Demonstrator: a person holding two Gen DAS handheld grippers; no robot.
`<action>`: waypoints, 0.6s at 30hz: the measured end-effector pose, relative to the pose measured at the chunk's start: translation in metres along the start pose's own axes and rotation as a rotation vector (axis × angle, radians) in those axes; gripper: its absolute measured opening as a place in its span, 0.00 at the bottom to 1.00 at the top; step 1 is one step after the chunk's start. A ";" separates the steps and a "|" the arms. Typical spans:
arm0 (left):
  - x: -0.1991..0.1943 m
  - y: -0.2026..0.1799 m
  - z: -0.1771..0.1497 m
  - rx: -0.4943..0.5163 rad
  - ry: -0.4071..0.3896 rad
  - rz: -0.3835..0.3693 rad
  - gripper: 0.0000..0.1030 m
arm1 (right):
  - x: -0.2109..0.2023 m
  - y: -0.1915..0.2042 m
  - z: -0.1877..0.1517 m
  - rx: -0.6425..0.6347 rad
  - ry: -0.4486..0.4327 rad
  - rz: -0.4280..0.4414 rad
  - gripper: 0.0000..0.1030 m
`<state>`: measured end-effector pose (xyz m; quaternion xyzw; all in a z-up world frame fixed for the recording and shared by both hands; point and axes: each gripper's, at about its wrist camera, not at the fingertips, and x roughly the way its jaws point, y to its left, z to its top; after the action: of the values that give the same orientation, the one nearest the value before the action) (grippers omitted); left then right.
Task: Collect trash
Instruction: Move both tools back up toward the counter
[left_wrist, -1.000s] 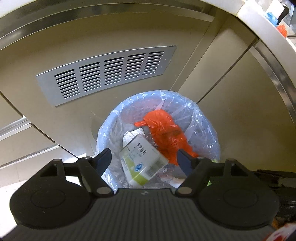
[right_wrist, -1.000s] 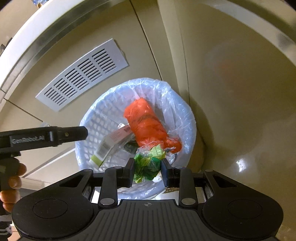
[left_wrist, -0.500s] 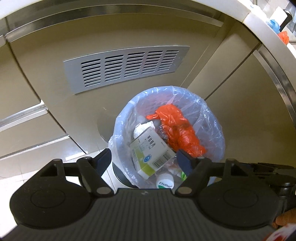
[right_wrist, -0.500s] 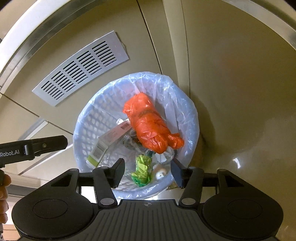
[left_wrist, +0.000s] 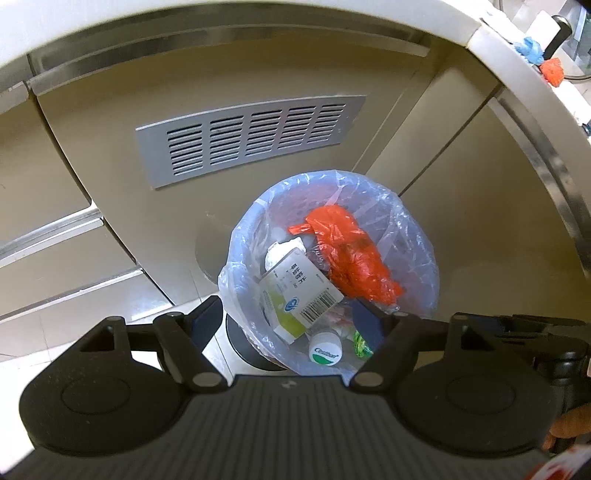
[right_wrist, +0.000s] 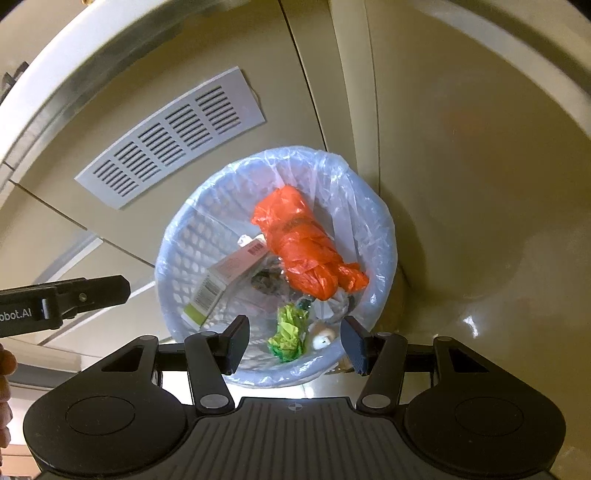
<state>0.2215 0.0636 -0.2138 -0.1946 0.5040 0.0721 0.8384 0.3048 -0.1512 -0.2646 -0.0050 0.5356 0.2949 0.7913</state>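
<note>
Both grippers hung over the bin (right_wrist: 384, 236), jaws apart and empty: right gripper (right_wrist: 294, 341), left gripper (left_wrist: 286, 319). The green wrapper (right_wrist: 290, 332) lay inside by the bin's near rim, directly below the right one.

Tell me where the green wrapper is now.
In the right wrist view the green wrapper lies inside the lined bin, near its front rim, below the orange bag.

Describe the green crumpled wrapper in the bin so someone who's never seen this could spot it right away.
Find the lined white basket bin standing in the cabinet corner, below the slatted vent. Inside, near its front rim, lies the green wrapper, below the orange bag and right of the carton. It is the only bright green, scrunched piece.
</note>
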 end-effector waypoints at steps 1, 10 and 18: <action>-0.002 -0.001 0.000 0.003 -0.002 -0.001 0.72 | -0.003 0.001 0.000 -0.001 -0.004 0.003 0.54; -0.035 -0.004 0.001 0.037 -0.016 -0.006 0.72 | -0.034 0.011 -0.001 0.012 -0.031 0.022 0.54; -0.080 -0.008 0.004 0.068 -0.048 -0.013 0.72 | -0.079 0.023 -0.005 0.030 -0.065 0.042 0.54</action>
<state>0.1890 0.0643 -0.1400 -0.1677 0.4848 0.0541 0.8567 0.2698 -0.1701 -0.1924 0.0277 0.5141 0.3034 0.8018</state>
